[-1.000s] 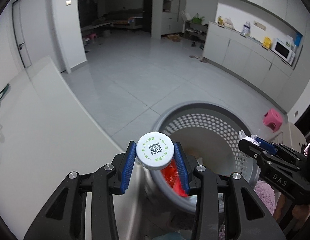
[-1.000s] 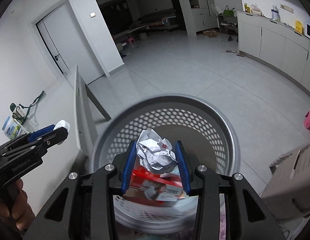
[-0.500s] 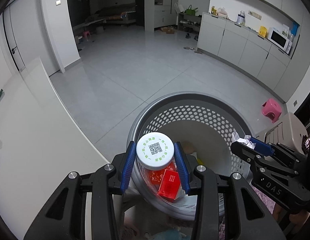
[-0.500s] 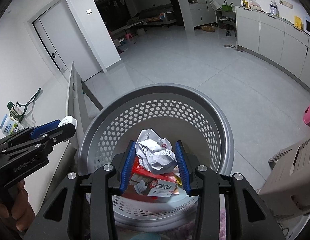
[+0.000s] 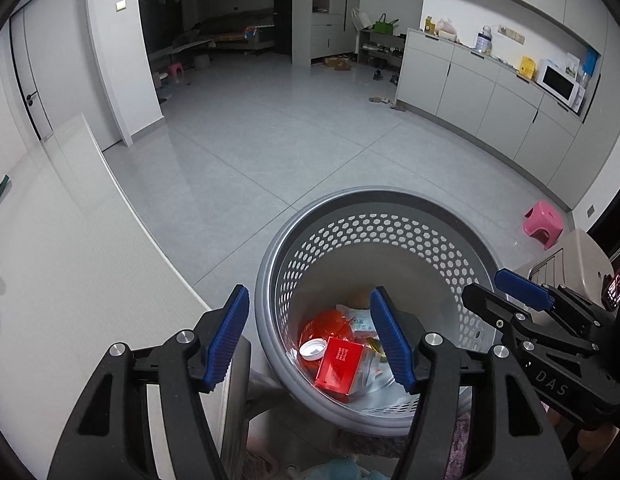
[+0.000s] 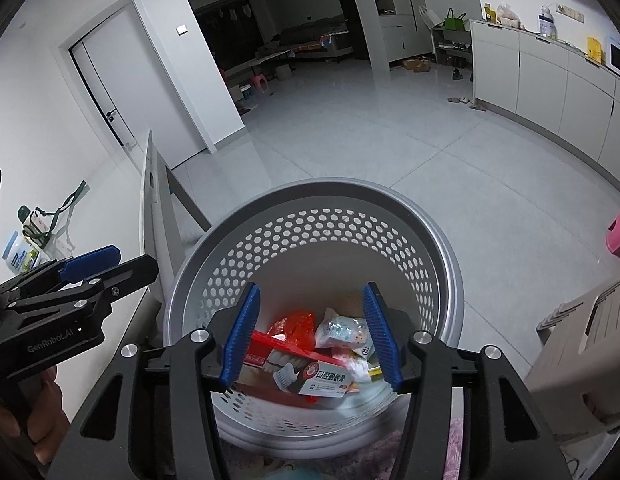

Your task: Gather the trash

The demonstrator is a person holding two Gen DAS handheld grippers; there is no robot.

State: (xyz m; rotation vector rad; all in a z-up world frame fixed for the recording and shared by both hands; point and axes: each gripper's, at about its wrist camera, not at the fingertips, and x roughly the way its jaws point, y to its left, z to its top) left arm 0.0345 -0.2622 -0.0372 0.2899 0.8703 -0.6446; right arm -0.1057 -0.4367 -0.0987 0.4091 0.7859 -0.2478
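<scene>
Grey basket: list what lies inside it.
Inside the grey basket: a red toothpaste box, an orange-red wrapper, a pale printed packet and a white cap. The box covers whatever lies beneath, and the basket bottom mostly cannot be seen.

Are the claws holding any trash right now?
No. The left claw and right claw are both opening with nothing between them, above the basket.

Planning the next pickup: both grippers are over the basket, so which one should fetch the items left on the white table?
Left, probably. The left gripper, jaws opening and empty, hangs beside the white table; the right gripper, also opening and empty, sits farther from it across the basket.
</scene>
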